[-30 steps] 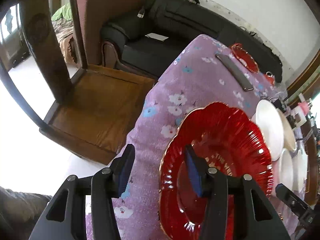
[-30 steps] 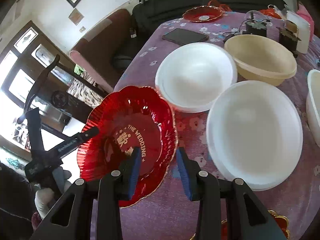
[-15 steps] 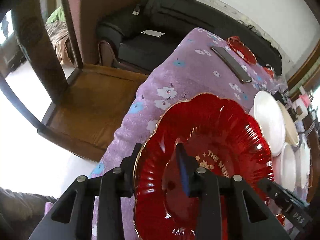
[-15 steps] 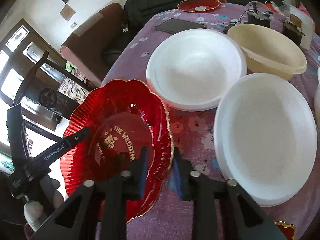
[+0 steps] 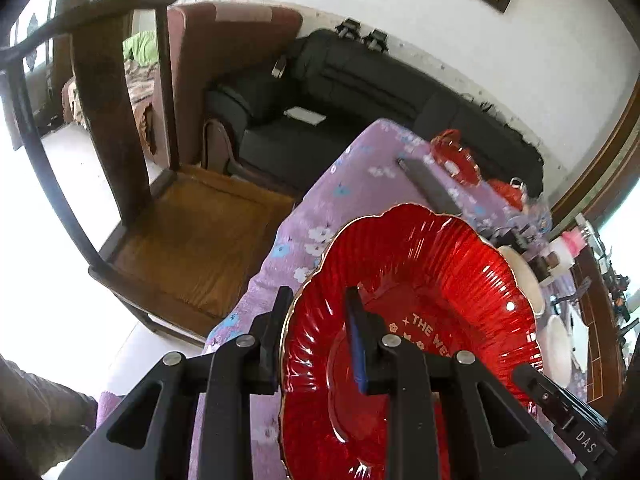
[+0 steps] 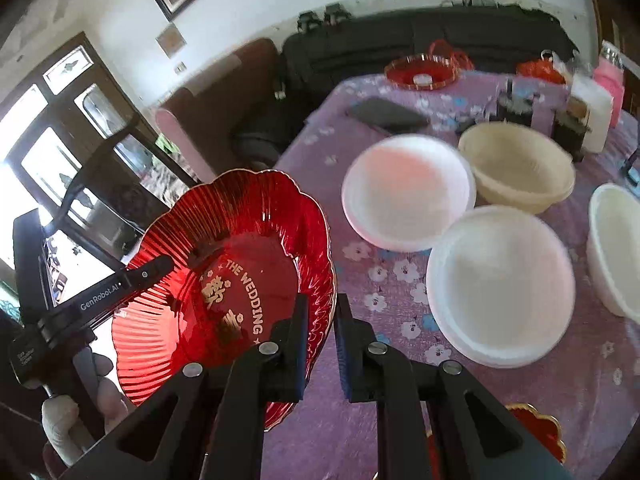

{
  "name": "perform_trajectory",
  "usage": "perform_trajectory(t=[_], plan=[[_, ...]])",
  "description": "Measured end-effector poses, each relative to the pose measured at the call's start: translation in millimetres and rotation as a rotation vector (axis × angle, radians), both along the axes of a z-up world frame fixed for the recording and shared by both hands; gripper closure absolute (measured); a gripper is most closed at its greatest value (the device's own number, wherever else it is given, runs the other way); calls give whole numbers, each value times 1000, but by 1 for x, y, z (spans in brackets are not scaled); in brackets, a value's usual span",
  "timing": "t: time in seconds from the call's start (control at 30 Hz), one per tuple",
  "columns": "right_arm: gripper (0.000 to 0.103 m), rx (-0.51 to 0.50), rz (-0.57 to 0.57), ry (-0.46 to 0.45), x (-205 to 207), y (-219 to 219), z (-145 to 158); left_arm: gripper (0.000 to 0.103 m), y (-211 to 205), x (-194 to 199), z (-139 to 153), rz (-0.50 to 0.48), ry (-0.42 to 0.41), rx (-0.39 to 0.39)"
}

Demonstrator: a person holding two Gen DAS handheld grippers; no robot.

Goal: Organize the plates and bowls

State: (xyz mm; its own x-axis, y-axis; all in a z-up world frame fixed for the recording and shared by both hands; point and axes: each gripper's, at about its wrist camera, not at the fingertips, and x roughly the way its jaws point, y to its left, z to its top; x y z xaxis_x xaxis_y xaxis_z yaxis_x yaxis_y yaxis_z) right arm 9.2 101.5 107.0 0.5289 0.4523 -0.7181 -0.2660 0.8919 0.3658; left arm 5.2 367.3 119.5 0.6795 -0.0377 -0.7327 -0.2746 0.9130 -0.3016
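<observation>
Though ribbed, glossy scalloped red plate (image 6: 224,276)

Daylight from windows (image 6: 48,152) overexposes left side; glare on red plate (image 5: 420,280); white bowls (image 6: 408,192) motion-blurred; fisheye-curved, dark-vignetted corners.

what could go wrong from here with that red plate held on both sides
1. The red plate is gripped only at its thin scalloped rim by the left tongs and right tongs; uneven pulling could crack it or let it slip.
2. It hangs tilted over the table edge, near the wooden chair, so a drop may miss the table.
3. The white bowls sit close by; a swing rightward could knock them.
</observation>
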Motion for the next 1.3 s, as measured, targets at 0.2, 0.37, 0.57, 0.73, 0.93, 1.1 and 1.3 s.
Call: perform_trajectory(t=[0.2, 0.37, 0.57, 0.73, 0.93, 1.1, 1.3], plan=[[88, 12, -2, -66, -27, -2, 30, 78, -8, -30, 31, 16, -61, 14], [88, 29, -1, -88, -41, -4, 41, 78, -10, -49, 43, 24, -81, 31], [88, 21, 6, -107, -55, -6, 44, 78, -12, -64, 49, 35, -91, 30], [88, 14, 6, -107, -60, -8, 40, 78, -16, -70, 48, 37, -92, 38], [88, 14, -9, -73, -62, -11, 21, 78, -18, -70, 32, 37, -60, 27], [88, 6, -21, -37, -61, -16, -2, 78, -25, -68, 12, 27, -34, 28], [88, -28, -30, 7, -52, -19, -30, 78, -31, -57, -22, 6, 12, 19]])
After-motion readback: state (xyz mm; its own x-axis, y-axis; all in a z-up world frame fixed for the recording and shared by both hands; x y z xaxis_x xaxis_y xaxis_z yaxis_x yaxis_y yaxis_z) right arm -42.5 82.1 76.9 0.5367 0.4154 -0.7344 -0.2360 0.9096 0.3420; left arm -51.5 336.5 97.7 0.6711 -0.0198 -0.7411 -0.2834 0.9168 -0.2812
